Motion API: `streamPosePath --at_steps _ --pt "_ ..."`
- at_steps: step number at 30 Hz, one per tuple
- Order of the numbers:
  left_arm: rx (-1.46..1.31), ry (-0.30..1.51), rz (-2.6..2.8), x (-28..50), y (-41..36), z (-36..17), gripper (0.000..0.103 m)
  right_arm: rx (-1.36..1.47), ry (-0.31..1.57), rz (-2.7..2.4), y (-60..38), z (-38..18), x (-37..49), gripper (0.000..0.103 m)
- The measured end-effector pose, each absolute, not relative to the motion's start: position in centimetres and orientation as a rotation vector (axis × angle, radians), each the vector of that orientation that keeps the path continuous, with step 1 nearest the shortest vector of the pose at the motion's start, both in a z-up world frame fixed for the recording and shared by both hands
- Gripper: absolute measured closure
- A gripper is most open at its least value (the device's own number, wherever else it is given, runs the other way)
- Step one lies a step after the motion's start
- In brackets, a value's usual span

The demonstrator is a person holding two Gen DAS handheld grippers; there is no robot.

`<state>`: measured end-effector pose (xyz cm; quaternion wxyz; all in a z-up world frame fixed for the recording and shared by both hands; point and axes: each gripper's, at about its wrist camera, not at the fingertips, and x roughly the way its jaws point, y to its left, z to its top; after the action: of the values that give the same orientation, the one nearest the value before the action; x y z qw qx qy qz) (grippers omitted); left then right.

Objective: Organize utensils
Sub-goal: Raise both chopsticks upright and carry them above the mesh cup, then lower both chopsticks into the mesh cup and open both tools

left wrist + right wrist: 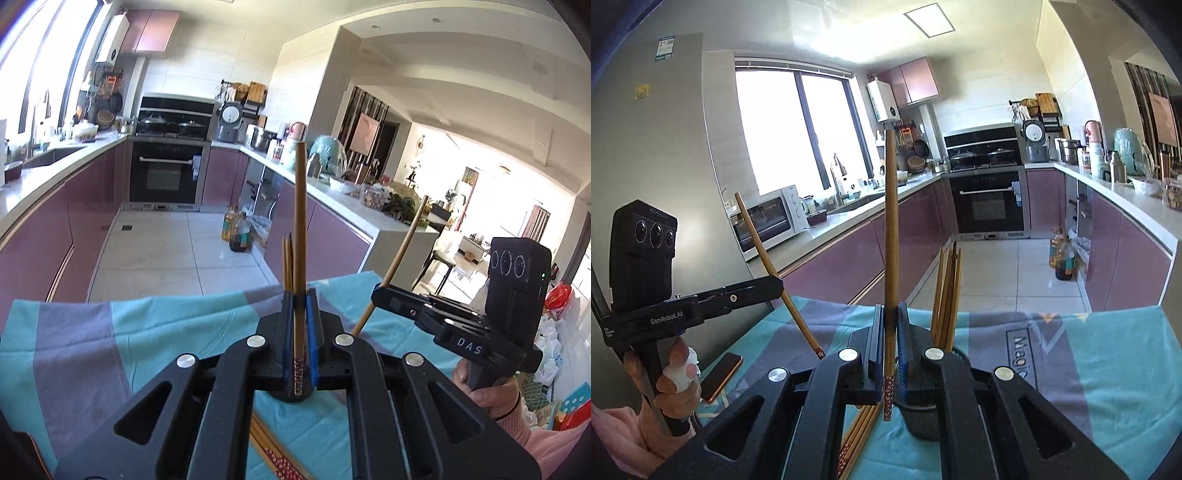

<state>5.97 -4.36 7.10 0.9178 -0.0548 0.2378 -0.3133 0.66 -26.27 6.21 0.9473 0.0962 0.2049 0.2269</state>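
Note:
My left gripper (300, 299) is shut on one brown chopstick (300, 236) held upright, its patterned end down over a dark round holder (293, 397). Two chopstick tips (287, 262) stand in that holder behind the jaws. My right gripper (891, 314) is shut on another upright chopstick (891, 236), beside the holder (921, 424) with several chopsticks (947, 295) standing in it. Each gripper shows in the other's view, left gripper (775, 286) and right gripper (378, 291), each gripping a slanted chopstick. Loose chopsticks (858, 432) lie on the cloth.
A teal and grey cloth (110, 350) covers the table. A phone (720, 376) lies at its left edge. Kitchen counters (827, 236), an oven (164, 177) and oil bottles (236, 230) on the floor lie beyond.

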Motion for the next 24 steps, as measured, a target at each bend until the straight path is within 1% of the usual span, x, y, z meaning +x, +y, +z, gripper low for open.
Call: streamPosePath --at_steps 5,9,24 --pt "-0.113 0.445 -0.649 6.2 -5.4 8.9 0.096 0.182 0.381 0.441 -26.6 7.4 1.3 0.097" --pt "-0.091 0.451 -0.655 6.8 -6.6 9.2 0.096 0.180 0.387 0.420 -26.7 7.2 2.3 0.097" --pt "0.052 0.633 -0.650 9.3 -10.2 4.0 0.096 0.156 0.561 0.422 -25.4 2.7 5.1 0.097"
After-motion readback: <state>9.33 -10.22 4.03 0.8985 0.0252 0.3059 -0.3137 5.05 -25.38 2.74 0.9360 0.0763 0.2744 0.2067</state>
